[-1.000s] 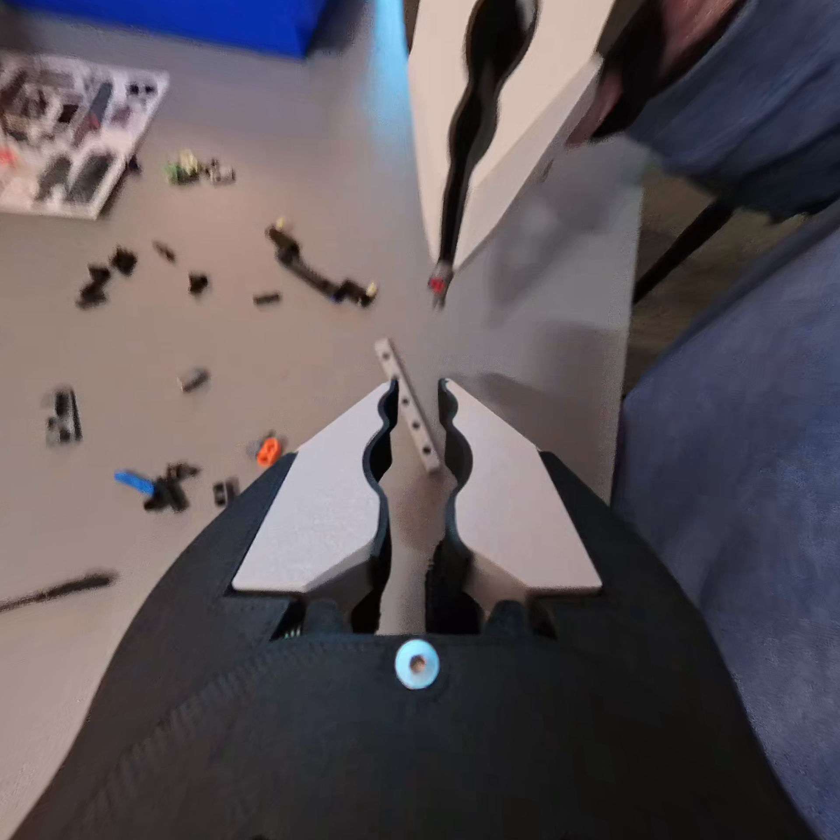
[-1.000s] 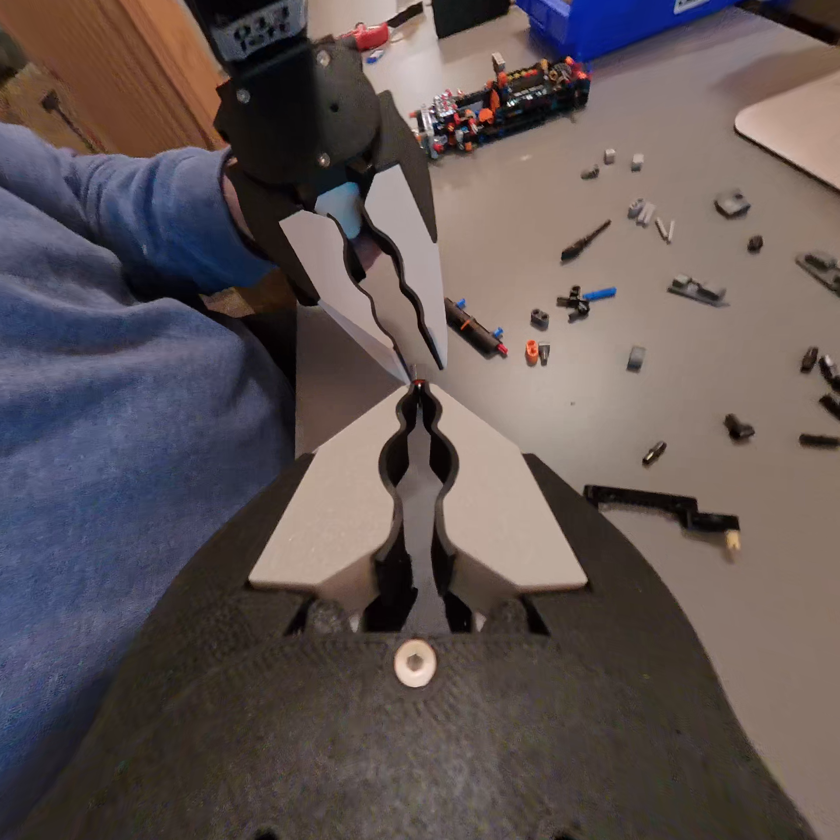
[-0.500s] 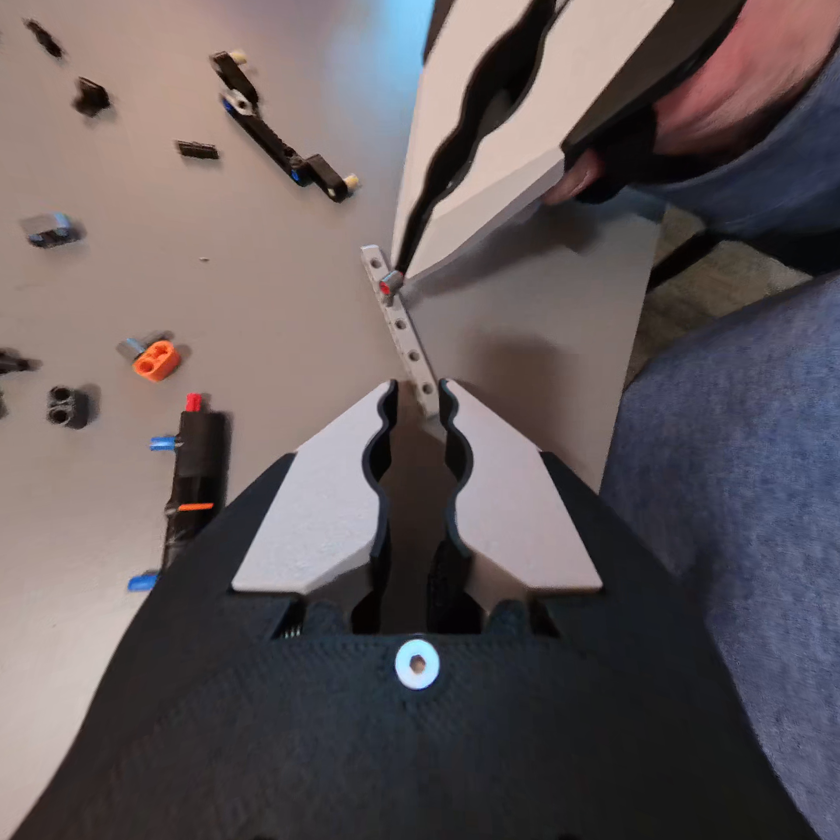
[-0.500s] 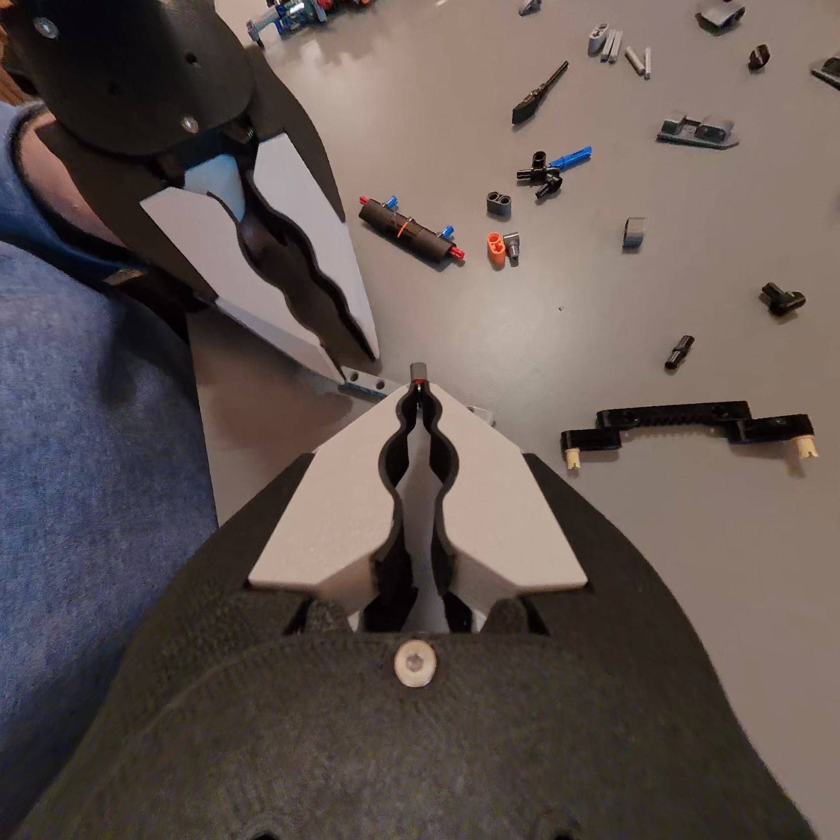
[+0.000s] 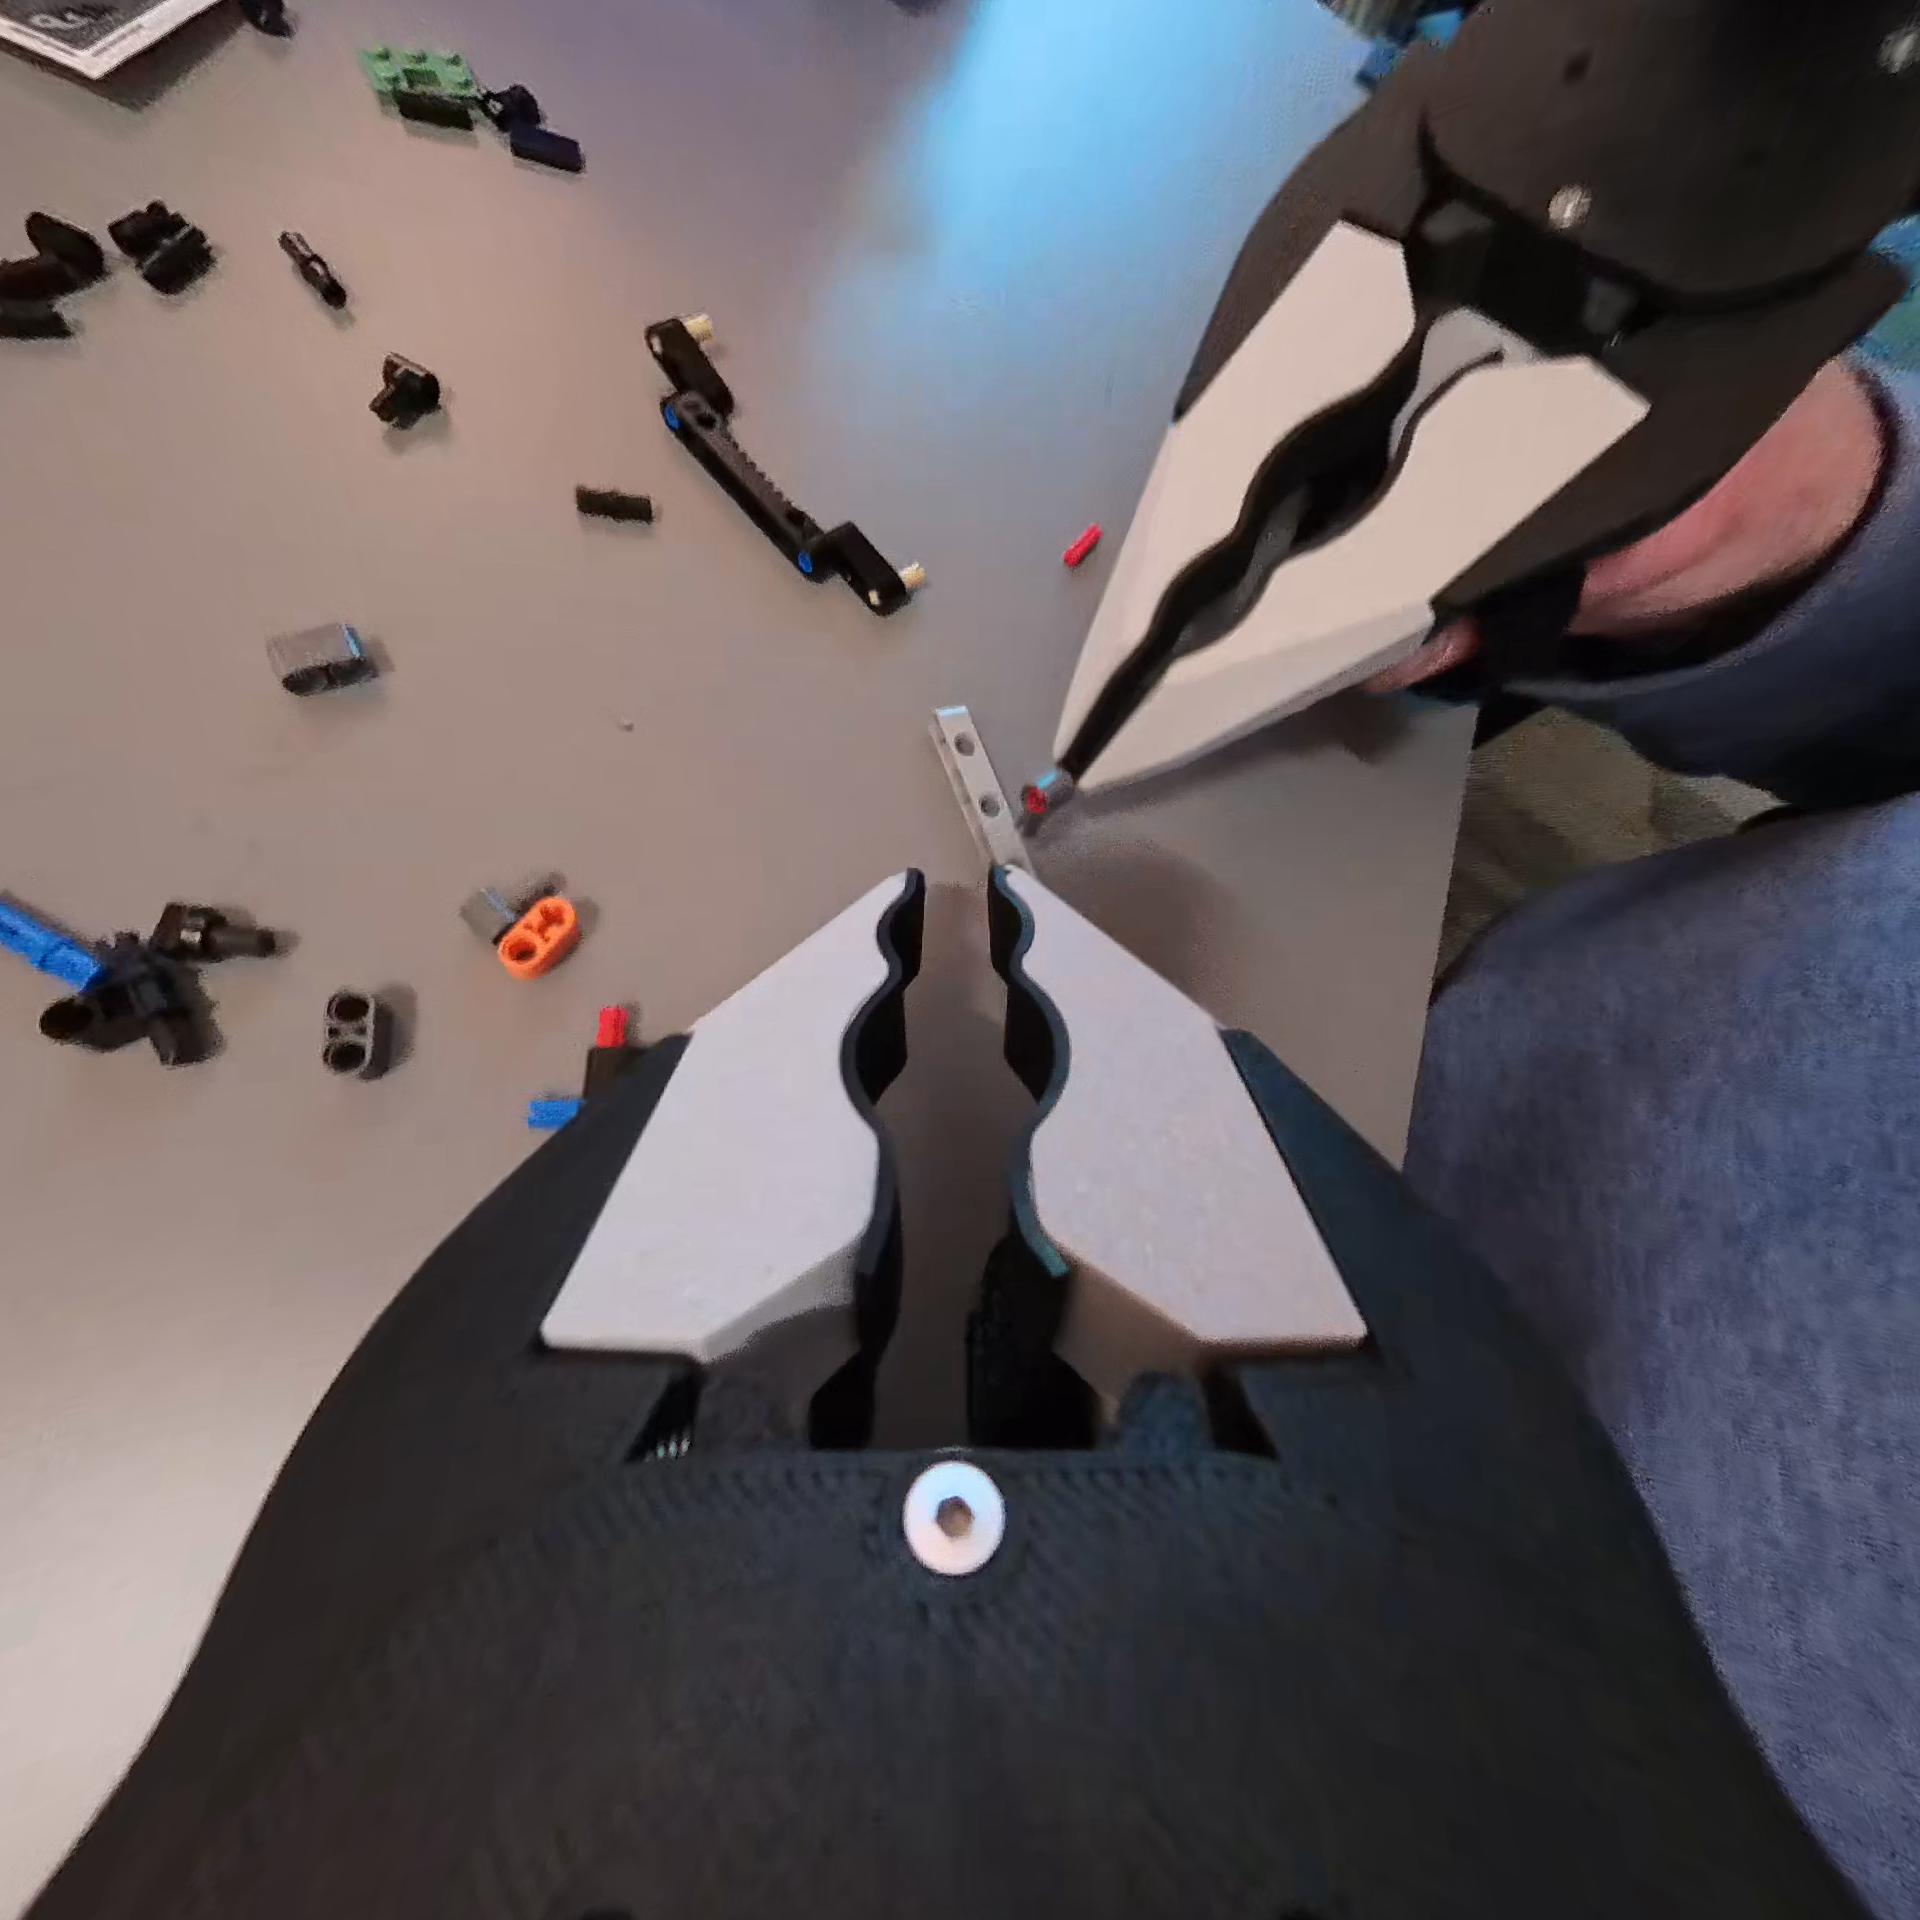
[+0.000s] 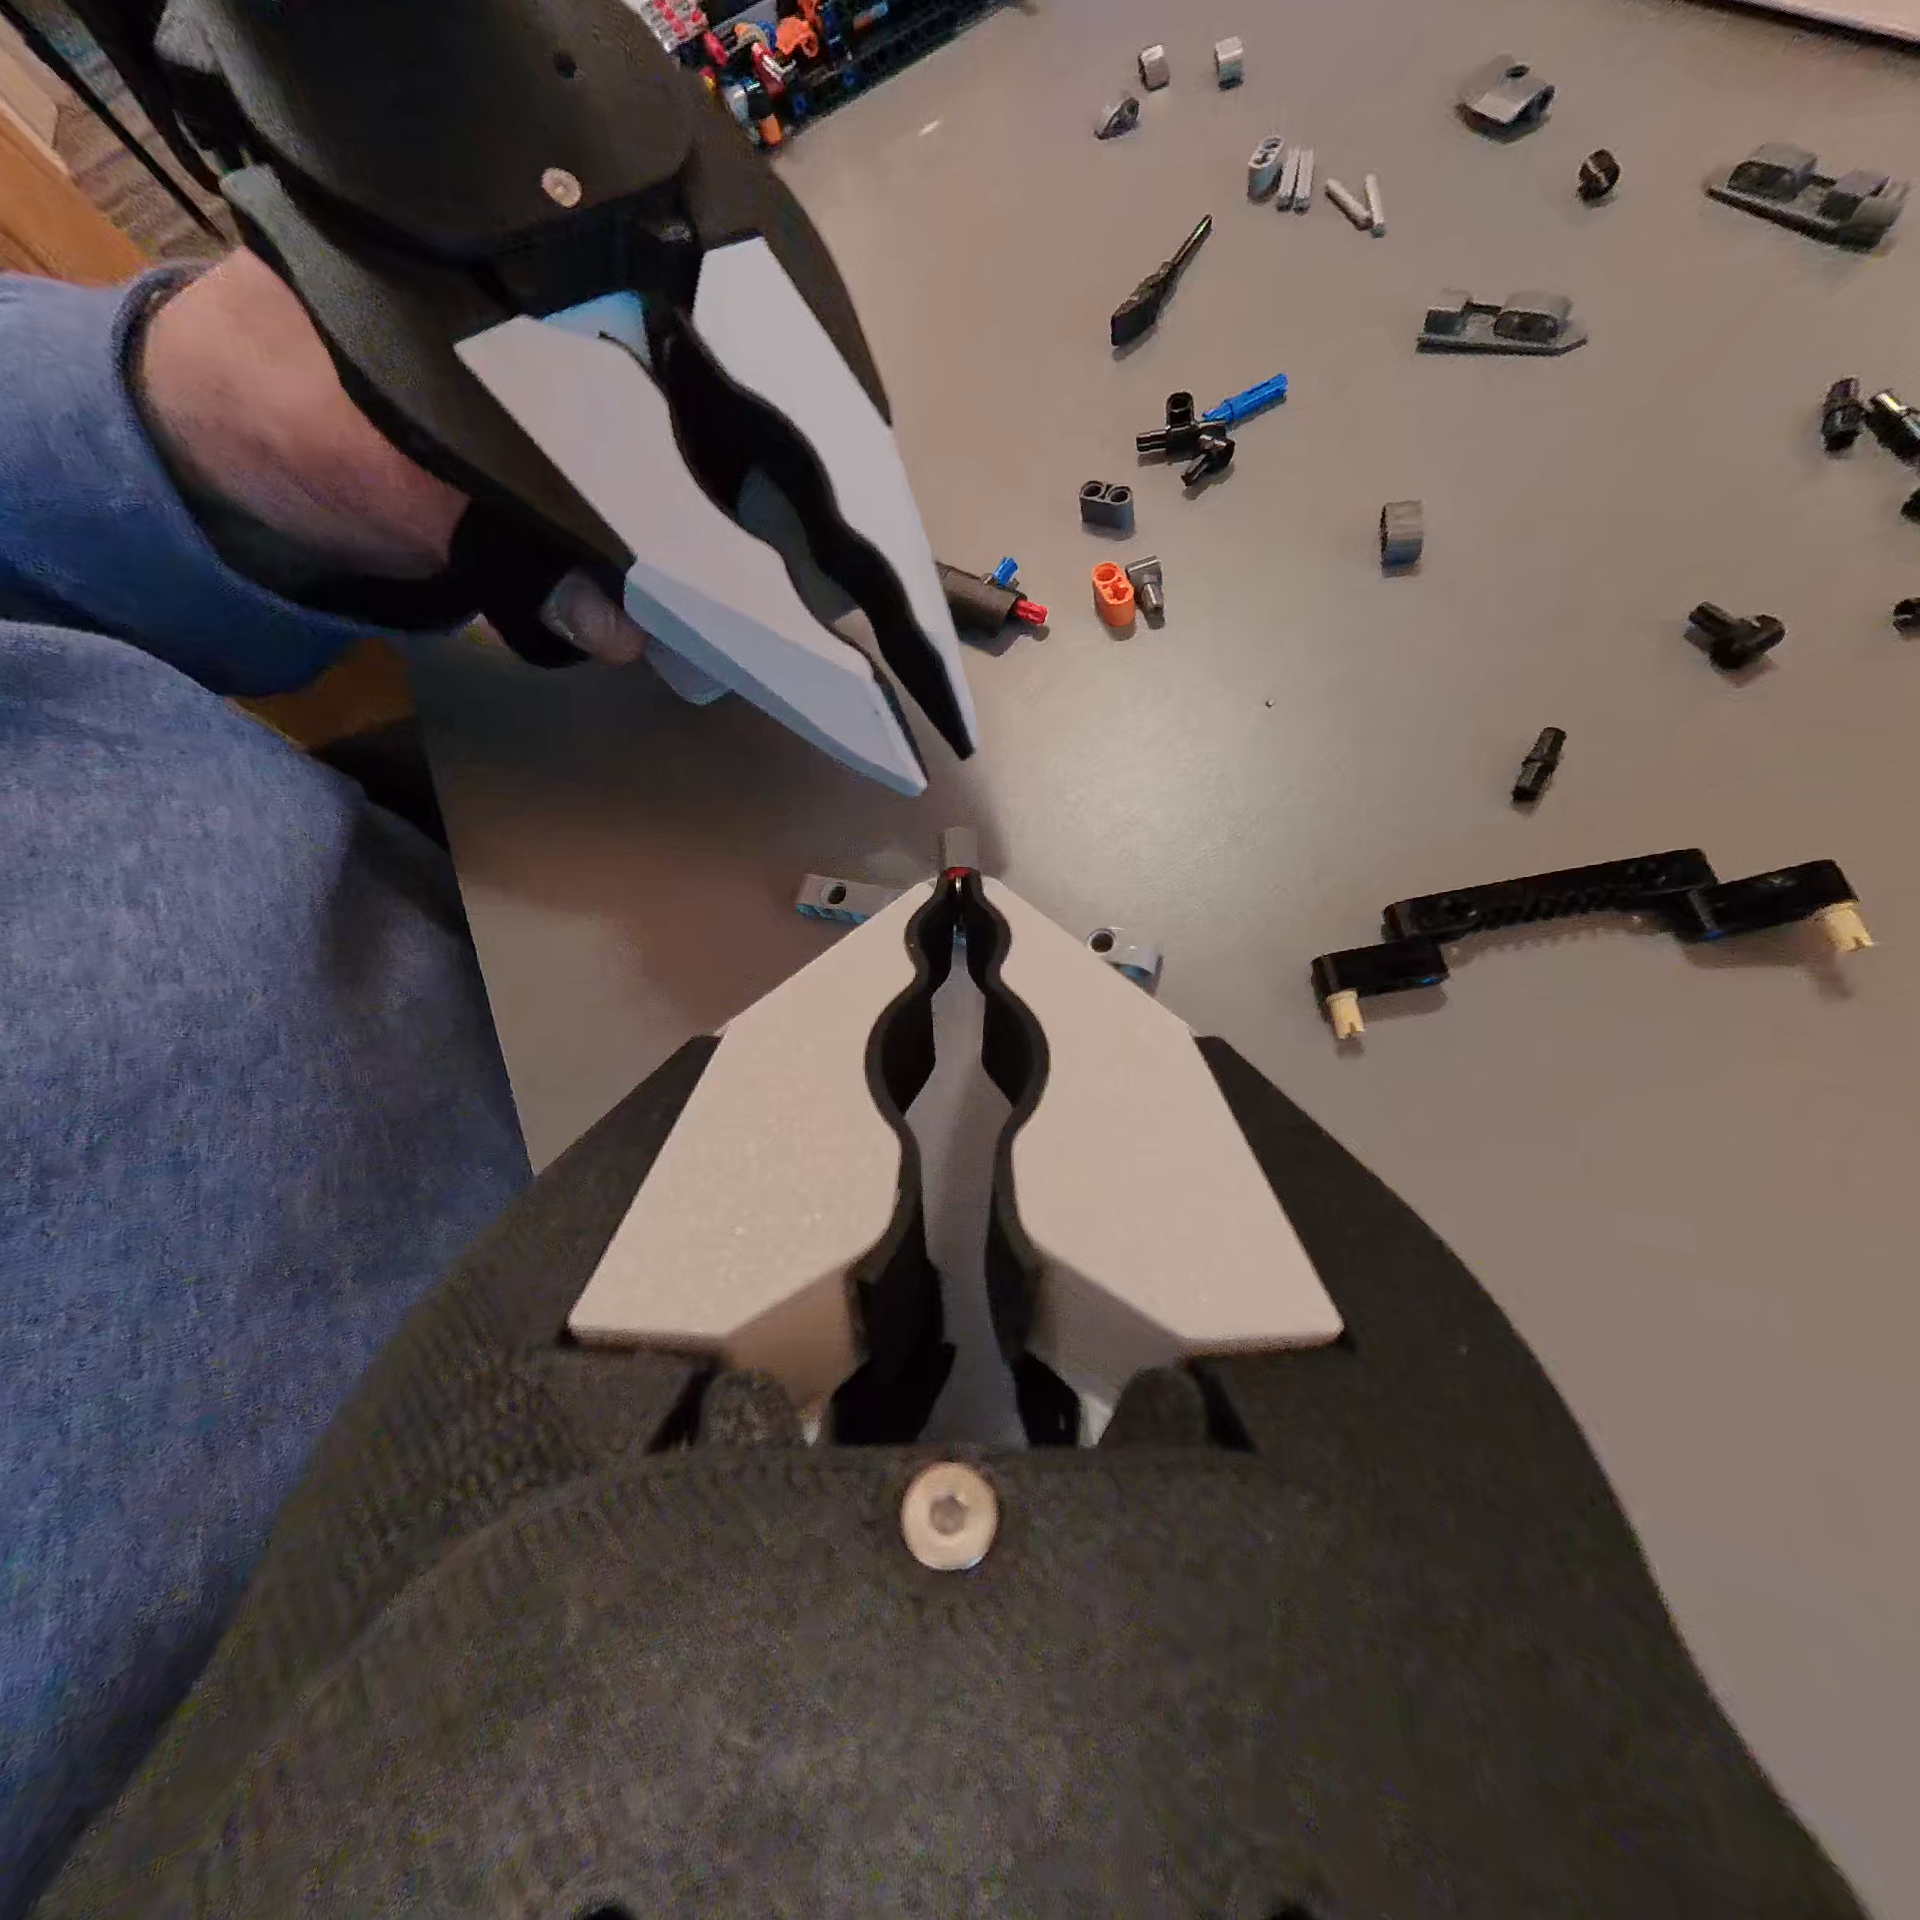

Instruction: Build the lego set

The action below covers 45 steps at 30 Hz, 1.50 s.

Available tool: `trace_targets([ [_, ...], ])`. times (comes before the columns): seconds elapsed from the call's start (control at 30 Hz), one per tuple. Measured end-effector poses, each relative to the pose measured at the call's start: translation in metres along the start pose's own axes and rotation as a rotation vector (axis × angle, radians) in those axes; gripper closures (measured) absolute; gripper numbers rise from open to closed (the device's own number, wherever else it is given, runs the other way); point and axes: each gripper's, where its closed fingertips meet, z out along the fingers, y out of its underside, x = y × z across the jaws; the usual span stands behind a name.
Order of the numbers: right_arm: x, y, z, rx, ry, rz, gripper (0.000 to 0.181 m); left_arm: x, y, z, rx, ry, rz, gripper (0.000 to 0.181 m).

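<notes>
A light grey beam with holes (image 5: 971,779) lies flat on the grey table near its edge. In the right wrist view it shows on both sides of my fingertips (image 6: 836,896). My right gripper (image 6: 956,883) is shut on a small grey and red pin (image 6: 956,854) and holds it at the beam. The left wrist view shows that gripper (image 5: 1060,774) with the pin (image 5: 1042,796) against the beam's side. My left gripper (image 5: 956,883) is open and empty, its right tip just short of the beam's near end. In the right wrist view it (image 6: 940,764) hovers just beyond the pin.
Loose parts lie over the table: a black toothed beam with tan pins (image 6: 1579,914), an orange connector (image 5: 538,930), a black cylinder with red and blue pins (image 6: 982,603), a loose red pin (image 5: 1083,543). A partly built model (image 6: 810,52) stands far back. The table edge (image 5: 1444,1039) runs beside the person's blue clothing. Only a small space, under 4 cm, lies between the two pairs of fingers. The orange connector (image 5: 538,930) is about 7 cm from my left fingertips. Look for it in the right wrist view (image 6: 1125,604) too.
My right gripper has carried the pin from the beam's far end to its middle. My left gripper has drawn back and the beam no longer lies between its fingers.
</notes>
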Motion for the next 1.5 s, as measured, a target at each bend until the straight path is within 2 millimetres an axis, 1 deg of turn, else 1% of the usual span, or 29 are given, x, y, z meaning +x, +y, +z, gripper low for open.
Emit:
trace_targets([
  [0.13, 0.001, 0.004, 0.003, -0.015, 0.029, 0.019, 0.181, 0.003, -0.01, 0.003, -0.005, 0.11, -0.051, 0.168],
  [0.2, 0.001, 0.006, 0.005, -0.018, 0.05, 0.032, 0.181, 0.003, -0.011, 0.005, -0.026, 0.15, -0.072, 0.166],
  [0.3, 0.001, 0.009, 0.005, -0.029, 0.075, 0.048, 0.181, 0.003, -0.011, 0.008, -0.046, 0.174, -0.057, 0.166],
  [0.5, 0.001, 0.011, 0.006, -0.048, 0.117, 0.067, 0.181, 0.01, -0.014, 0.014, -0.058, 0.229, 0.023, 0.174],
  [0.57, 0.001, 0.012, 0.007, -0.051, 0.127, 0.069, 0.181, 0.013, -0.012, 0.016, -0.075, 0.249, 0.039, 0.175],
  [0.67, 0.001, 0.012, 0.007, -0.052, 0.131, 0.072, 0.181, 0.011, -0.008, 0.018, -0.1, 0.239, 0.08, 0.176],
  [0.83, -0.002, 0.012, 0.008, -0.057, 0.13, 0.076, 0.181, 0.016, -0.012, 0.013, -0.068, 0.272, 0.139, 0.176],
  [1.0, 0.001, 0.013, 0.008, -0.069, 0.152, 0.073, 0.181, 0.02, -0.009, 0.014, -0.114, 0.288, 0.26, 0.177],
  [1.17, 0.001, 0.013, 0.008, -0.072, 0.162, 0.063, 0.181, 0.02, -0.007, 0.017, -0.164, 0.295, 0.363, 0.175],
  [1.23, 0.001, 0.013, 0.008, -0.078, 0.169, 0.05, 0.181, 0.02, -0.007, 0.017, -0.169, 0.302, 0.424, 0.174],
  [1.33, 0.001, 0.013, 0.009, -0.088, 0.178, 0.032, 0.181, 0.017, -0.003, 0.016, -0.22, 0.296, 0.536, 0.173],
  [1.5, 0.001, 0.012, 0.009, -0.101, 0.188, 0.009, 0.181, 0.015, -0.002, 0.02, -0.29, 0.304, 0.666, 0.181],
])
